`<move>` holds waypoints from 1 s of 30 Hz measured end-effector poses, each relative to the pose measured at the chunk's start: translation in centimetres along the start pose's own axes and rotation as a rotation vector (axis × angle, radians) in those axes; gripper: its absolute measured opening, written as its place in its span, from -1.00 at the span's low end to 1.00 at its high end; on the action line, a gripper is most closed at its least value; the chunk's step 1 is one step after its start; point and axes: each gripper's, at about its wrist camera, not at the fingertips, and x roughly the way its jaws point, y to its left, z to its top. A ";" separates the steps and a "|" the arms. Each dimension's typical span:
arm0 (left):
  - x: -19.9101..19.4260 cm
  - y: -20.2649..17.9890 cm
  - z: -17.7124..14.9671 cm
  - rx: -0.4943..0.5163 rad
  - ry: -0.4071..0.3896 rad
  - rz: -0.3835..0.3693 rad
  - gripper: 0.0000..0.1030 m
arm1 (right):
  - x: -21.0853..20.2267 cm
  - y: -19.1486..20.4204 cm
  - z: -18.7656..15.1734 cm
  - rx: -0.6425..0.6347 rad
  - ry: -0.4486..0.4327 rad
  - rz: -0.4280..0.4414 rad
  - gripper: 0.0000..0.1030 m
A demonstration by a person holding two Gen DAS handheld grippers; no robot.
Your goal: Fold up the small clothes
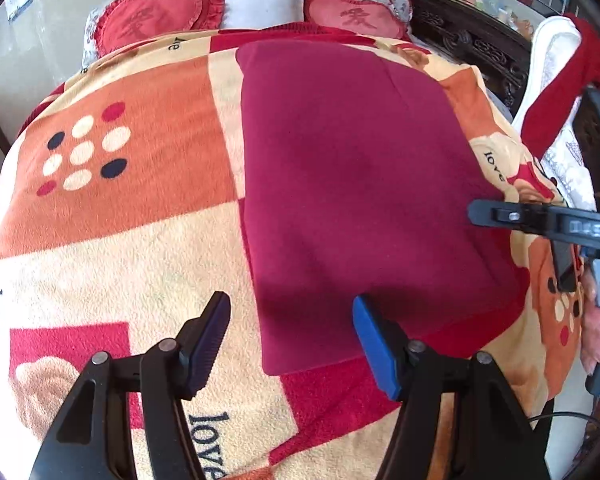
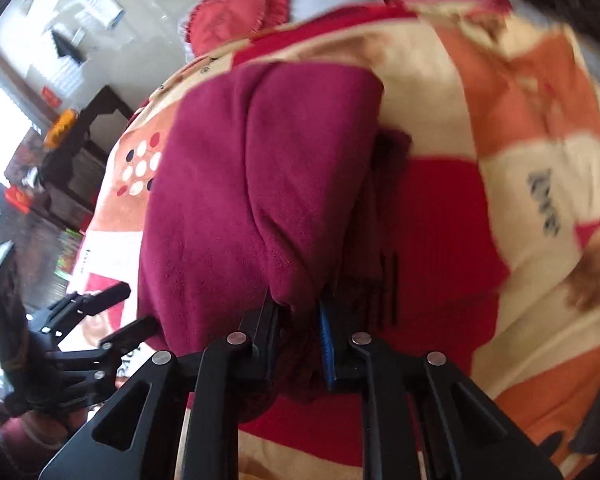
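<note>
Left tongs apart, empty, straddling near left corner of maroon garment. Right tongs clamped on bunched fold at its right edge. Garment lies on patterned blanket over bed. Likely light, soft, limp fleece; grips easily, sags if lifted; best pinched at corners or hem. Plain maroon, roughly rectangular, already folded.

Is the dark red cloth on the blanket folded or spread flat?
Folded. The cloth shows doubled layers and a rounded fold edge.
</note>
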 end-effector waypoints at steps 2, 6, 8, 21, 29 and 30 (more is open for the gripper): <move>-1.1 0.2 0.3 -0.008 -0.040 -0.004 0.31 | -1.5 0.5 0.3 -0.014 -0.026 0.031 -0.94; -2.7 0.4 1.3 -0.012 -0.101 0.015 0.32 | -4.7 2.9 2.1 -0.072 -0.155 -0.019 -0.83; -2.4 0.1 1.8 -0.010 -0.108 0.038 0.32 | -4.2 4.6 3.2 -0.124 -0.176 -0.036 -0.83; 1.7 -0.1 2.6 -0.040 -0.052 0.069 0.32 | 2.8 1.5 5.4 -0.041 -0.110 -0.102 -1.00; 1.4 0.0 2.5 -0.052 -0.065 0.075 0.32 | -1.9 5.0 2.5 -0.137 -0.160 -0.067 -0.87; 1.4 0.0 2.5 -0.054 -0.068 0.076 0.32 | -1.5 5.2 2.0 -0.155 -0.151 -0.088 -0.87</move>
